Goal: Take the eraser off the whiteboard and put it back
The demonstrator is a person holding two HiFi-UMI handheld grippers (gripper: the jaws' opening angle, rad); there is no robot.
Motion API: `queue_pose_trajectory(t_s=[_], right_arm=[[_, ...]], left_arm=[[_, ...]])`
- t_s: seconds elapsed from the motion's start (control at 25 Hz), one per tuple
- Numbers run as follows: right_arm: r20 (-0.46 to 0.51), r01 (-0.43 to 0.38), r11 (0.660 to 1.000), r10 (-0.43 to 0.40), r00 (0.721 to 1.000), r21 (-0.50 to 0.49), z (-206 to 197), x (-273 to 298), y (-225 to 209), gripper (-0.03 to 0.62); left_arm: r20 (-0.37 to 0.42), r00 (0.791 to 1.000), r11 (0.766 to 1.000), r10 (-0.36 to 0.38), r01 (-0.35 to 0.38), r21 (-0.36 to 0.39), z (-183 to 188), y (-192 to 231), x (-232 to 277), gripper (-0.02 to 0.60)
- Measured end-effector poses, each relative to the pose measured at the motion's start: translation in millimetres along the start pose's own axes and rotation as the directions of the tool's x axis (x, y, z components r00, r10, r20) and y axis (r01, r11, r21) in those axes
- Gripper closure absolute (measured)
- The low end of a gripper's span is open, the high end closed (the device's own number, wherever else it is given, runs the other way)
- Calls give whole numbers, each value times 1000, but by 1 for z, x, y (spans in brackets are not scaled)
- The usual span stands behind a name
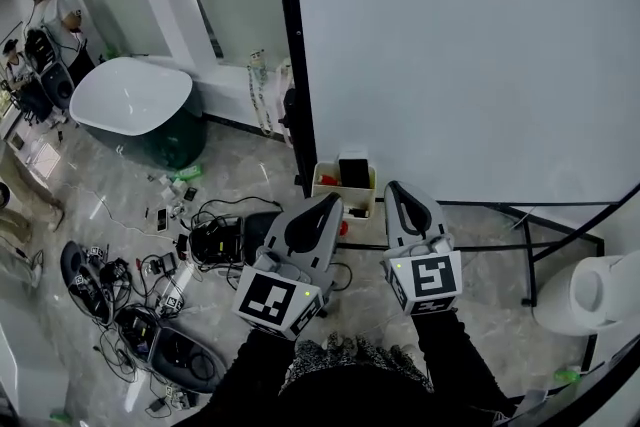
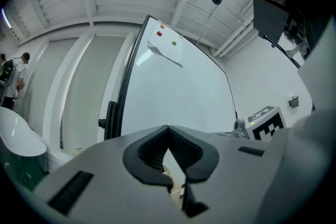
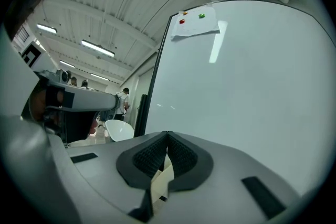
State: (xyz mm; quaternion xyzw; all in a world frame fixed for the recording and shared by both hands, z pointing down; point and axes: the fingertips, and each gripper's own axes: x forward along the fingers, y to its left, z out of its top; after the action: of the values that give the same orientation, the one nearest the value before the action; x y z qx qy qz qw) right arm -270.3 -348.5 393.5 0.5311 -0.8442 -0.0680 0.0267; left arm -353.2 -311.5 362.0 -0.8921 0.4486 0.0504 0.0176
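Your left claw (image 1: 335, 199) and right claw (image 1: 393, 186) are clenched empty near the whiteboard (image 1: 450, 65); no eraser shows, so progress is unclear.

1. A white tub (image 1: 128, 95) with a dark green outer shell stands on the pale marble floor (image 1: 250, 165) at the upper left.
2. Black cables and electronic gear (image 1: 150, 305) lie tangled on the floor at the lower left.
3. A small cream box (image 1: 345, 183) holds a black item and something red.
4. A sheet of paper (image 3: 195, 28) hangs under red and green magnets (image 3: 182, 21).
5. People (image 1: 55, 15) stand beyond the tub.
6. A white rounded fixture (image 1: 595, 293) sits at the right edge.
7. Strip lights (image 3: 97, 48) run along the ceiling.
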Motion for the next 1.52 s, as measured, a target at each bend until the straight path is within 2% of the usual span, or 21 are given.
queue_pose_trajectory(t_s=[0.4, 0.8, 1.52], right_arm=[[21, -16, 1000, 15, 1000, 19, 11, -50, -30, 583], [38, -65, 998, 64, 997, 19, 15, -89, -52, 585], [51, -107, 994, 107, 993, 4, 21, -117, -71, 586]], left_arm=[[3, 999, 999, 43, -43, 9, 2, -39, 1, 575], [11, 996, 996, 87, -88, 24, 6, -80, 6, 575], [16, 988, 988, 154, -154, 20, 2, -104, 5, 575]])
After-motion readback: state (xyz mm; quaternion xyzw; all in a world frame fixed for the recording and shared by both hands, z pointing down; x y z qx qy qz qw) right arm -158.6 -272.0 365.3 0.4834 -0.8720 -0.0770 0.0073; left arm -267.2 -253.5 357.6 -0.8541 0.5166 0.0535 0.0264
